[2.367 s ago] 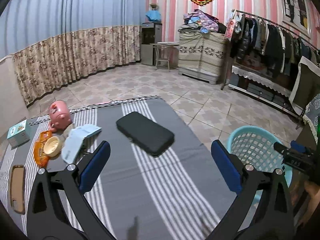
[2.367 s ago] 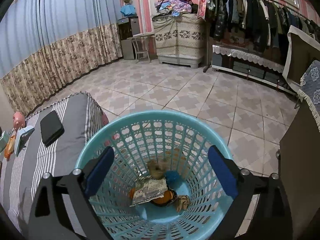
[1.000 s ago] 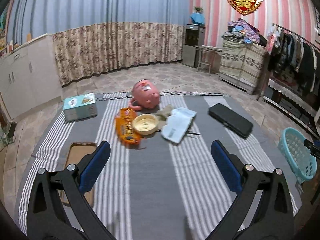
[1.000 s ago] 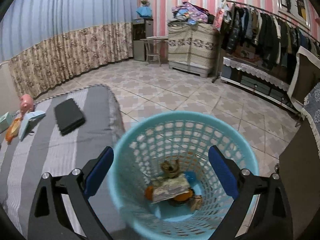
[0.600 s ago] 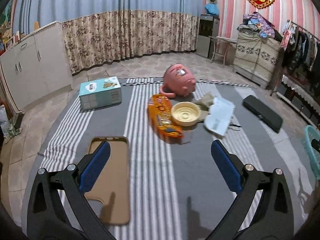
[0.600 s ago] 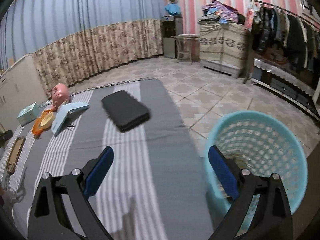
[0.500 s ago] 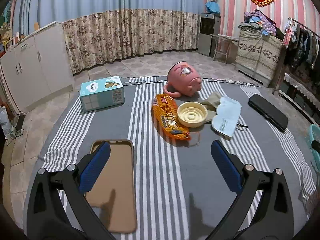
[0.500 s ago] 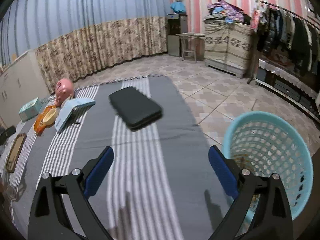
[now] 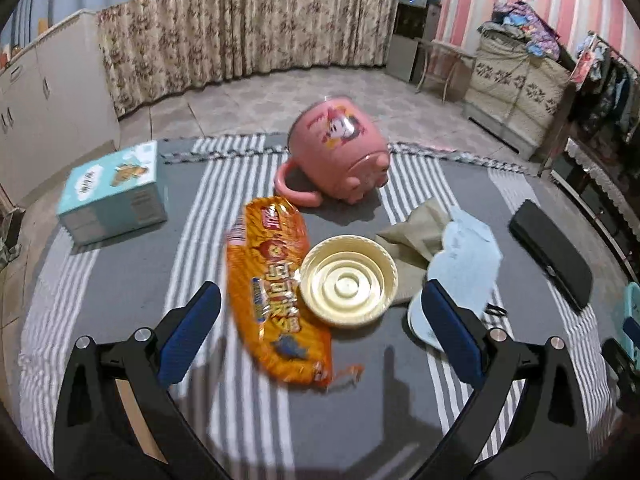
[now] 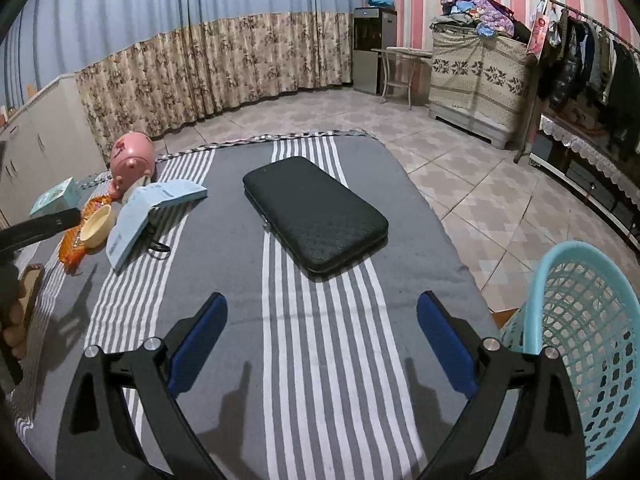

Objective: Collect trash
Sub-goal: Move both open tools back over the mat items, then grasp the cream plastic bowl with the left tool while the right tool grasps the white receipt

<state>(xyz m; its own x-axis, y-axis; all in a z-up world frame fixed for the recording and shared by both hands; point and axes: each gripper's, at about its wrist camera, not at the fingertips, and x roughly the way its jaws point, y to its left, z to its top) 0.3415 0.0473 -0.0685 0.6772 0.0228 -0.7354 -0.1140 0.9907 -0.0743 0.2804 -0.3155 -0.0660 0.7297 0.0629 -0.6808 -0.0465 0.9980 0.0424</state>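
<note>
The orange snack wrapper (image 9: 276,292) is smeared by motion blur, so its print cannot be read. The brown phone case (image 9: 138,416) is largely hidden behind the left gripper's frame. The teal basket (image 10: 588,344) is cut off by the right edge, and its contents cannot be seen

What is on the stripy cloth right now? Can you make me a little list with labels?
surface: striped cloth
left gripper: open, above the orange snack wrapper
right gripper: open, empty
beside the wrapper: cream bowl, overlapping its edge
behind them: pink mug, tipped over
bin: blue basket, off the cloth's right edge
also there: black case, teal box
</note>
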